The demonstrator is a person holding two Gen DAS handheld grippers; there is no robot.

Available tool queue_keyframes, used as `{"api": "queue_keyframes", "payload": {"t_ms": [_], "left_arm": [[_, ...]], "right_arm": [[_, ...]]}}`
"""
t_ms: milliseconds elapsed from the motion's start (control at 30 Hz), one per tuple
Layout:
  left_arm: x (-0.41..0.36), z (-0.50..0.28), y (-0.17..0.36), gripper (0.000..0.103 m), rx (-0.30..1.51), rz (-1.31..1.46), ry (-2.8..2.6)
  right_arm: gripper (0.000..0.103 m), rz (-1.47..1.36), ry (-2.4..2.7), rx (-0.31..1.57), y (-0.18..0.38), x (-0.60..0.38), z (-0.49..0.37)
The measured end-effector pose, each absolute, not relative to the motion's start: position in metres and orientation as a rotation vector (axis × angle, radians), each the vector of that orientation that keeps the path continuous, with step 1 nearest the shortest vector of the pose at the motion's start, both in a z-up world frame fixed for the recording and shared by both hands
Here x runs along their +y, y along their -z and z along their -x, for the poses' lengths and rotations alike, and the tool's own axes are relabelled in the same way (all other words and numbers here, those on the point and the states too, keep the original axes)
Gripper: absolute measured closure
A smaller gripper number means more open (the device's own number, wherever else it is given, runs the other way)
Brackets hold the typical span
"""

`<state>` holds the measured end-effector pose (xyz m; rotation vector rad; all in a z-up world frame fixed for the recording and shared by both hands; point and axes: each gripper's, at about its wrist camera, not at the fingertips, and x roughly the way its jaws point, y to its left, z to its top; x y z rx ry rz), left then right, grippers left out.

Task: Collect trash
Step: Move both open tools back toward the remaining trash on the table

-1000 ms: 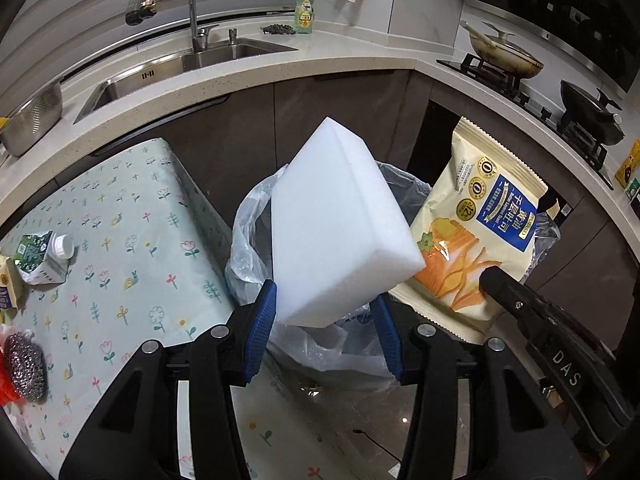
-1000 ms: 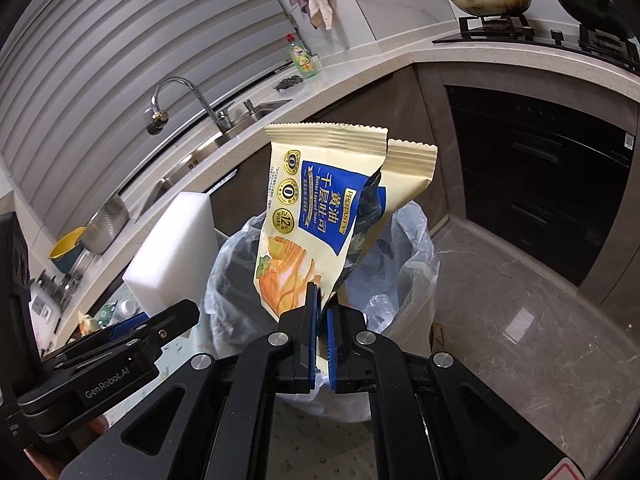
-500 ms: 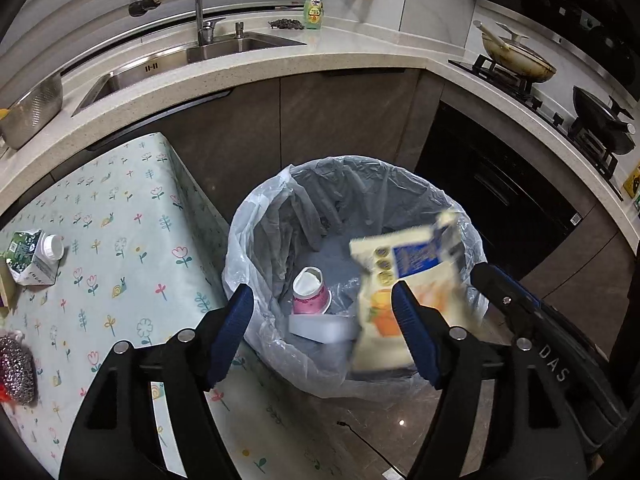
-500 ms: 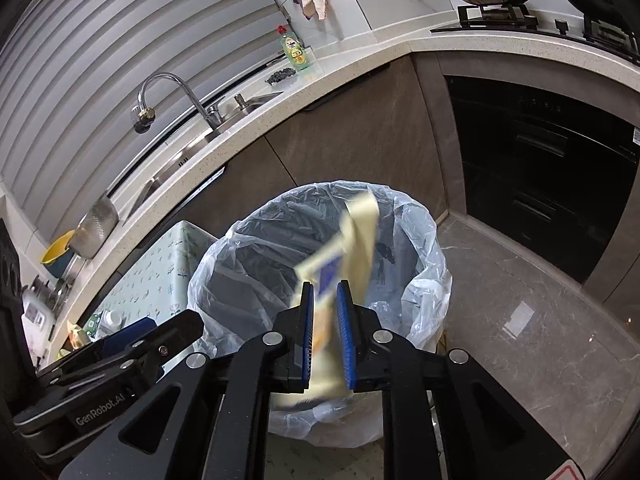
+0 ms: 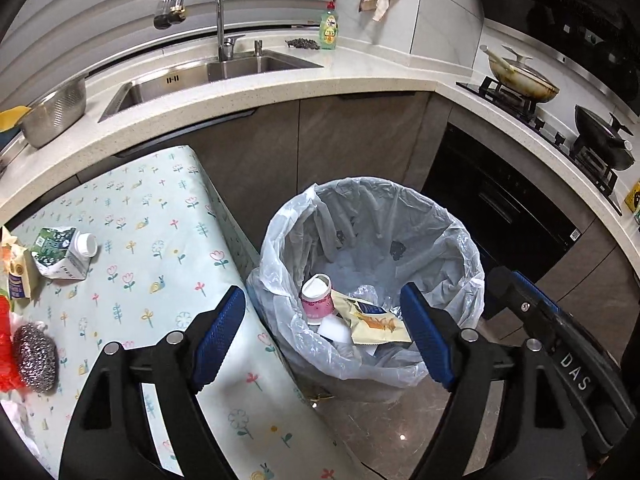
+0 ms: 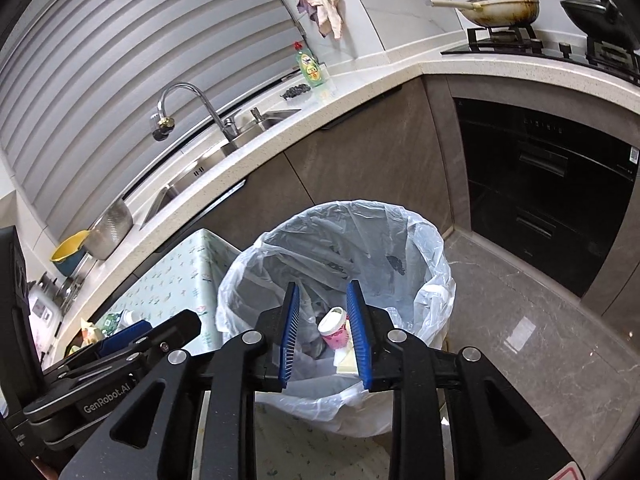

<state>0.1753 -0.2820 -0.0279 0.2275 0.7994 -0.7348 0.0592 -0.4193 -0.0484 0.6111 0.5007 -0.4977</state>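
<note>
Both grippers are held over the lined trash bin (image 5: pixel 372 280). The left gripper (image 5: pixel 324 336) is seen with its jaws wide and opening, nothing gripped; the right gripper (image 6: pixel 325 332) is seen with its jaws apart and opening, also empty.

Inside the bin, the left wrist view shows a yellow snack bag (image 5: pixel 374 322) lying flat on a white sponge block (image 5: pixel 332 325), with a pink-and-white cup (image 5: pixel 317 298) tipped just to their left. In the right wrist view only the cup (image 6: pixel 334 330) and a pale sliver of the other items are seen between the pads.

Only the left wrist view takes in the top of the floral-clothed table (image 5: pixel 152 248), left of the bin, where a small milk carton (image 5: pixel 62 254), a steel scourer (image 5: pixel 35 358) and further wrappers at the far left edge are left lying. A grey marbled floor (image 6: pixel 540 344) is shown best by the right view. A sink (image 5: pixel 208 76), green dish soap bottle (image 5: pixel 329 28) and two pans on the hob (image 5: pixel 552 108) are seen along the far curved counter.
</note>
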Motion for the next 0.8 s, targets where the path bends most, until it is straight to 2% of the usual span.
{"api": "queue_keyframes", "payload": {"t_ms": [167, 567, 800], "left_arm": [[-0.264, -0.167, 0.014, 0.027, 0.771, -0.210, 0.722], [-0.195, -0.146, -0.010, 0.016, 0.703, -0.163, 0.643], [-0.137, -0.145, -0.016, 0.012, 0.694, -0.105, 0.562]], "right_arm": [[0.065, -0.575, 0.485, 0.492, 0.035, -0.400, -0.053], [0.049, -0.508, 0.433, 0.490, 0.012, -0.345, -0.041], [0.047, -0.472, 0.384, 0.508, 0.005, -0.307, -0.042]]}}
